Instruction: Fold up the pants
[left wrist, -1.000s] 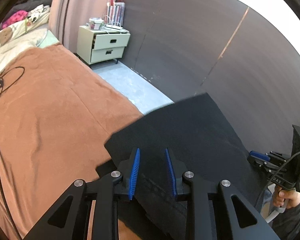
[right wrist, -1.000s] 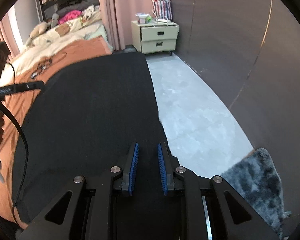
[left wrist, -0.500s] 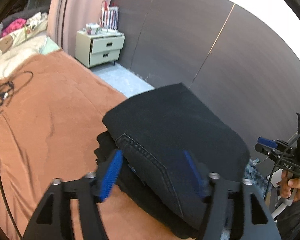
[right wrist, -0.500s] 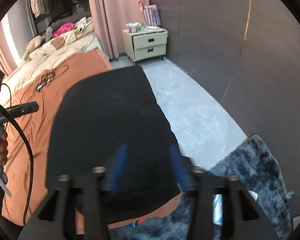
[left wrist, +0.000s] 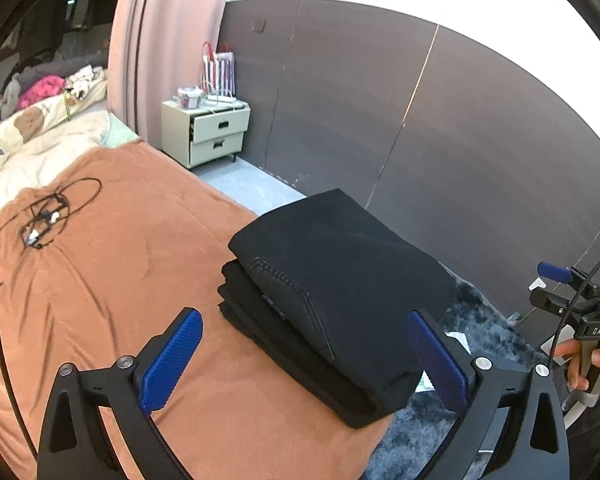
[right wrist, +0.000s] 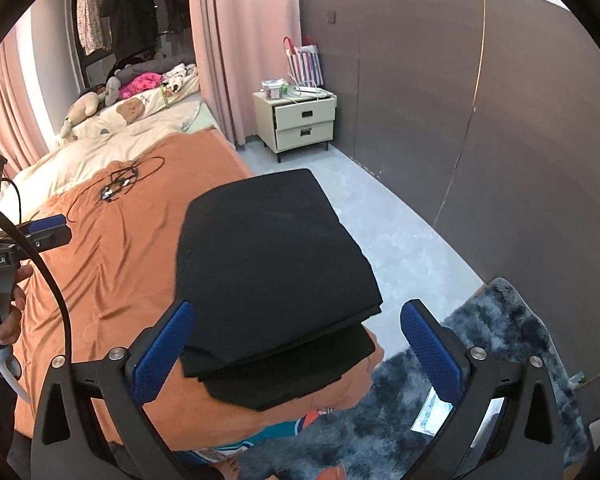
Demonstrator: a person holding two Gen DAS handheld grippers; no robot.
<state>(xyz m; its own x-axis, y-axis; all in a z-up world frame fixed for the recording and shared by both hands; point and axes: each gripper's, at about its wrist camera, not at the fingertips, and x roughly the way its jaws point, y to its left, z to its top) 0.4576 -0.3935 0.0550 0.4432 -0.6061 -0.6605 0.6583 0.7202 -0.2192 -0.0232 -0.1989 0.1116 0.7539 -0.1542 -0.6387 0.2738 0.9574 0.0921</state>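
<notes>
From the left wrist view, the left hand-held gripper (left wrist: 304, 354) stands wide, its jaws having just been opening, and nothing is pinched between its blue pads (left wrist: 171, 360); the black pants (left wrist: 332, 292) lie just ahead of it and a little to its right, clear of both pads, as a thick stack of several layers at the near corner of the bed (left wrist: 100, 280) with its orange-brown cover. The top layer shows a stitched seam and sits slightly askew on the layers beneath (the lower edges peek out toward the gripper). Far to the right, the right hand-held gripper (left wrist: 556, 276) shows at the frame edge in the person's hand (left wrist: 592, 364). From the right wrist view, the right hand-held gripper (right wrist: 296, 344) is likewise spread wide, its jaws having just been opening, with no cloth gripped; the pants (right wrist: 272, 264) sit directly ahead between the lines of its fingers, not touched by them, the stack's near edge overhanging the bed corner above a dark shaggy rug (right wrist: 496, 360). The folding looks essentially done: the bundle is compact and released by both hands. What may remain, at most, is squaring the offset layers.
</notes>
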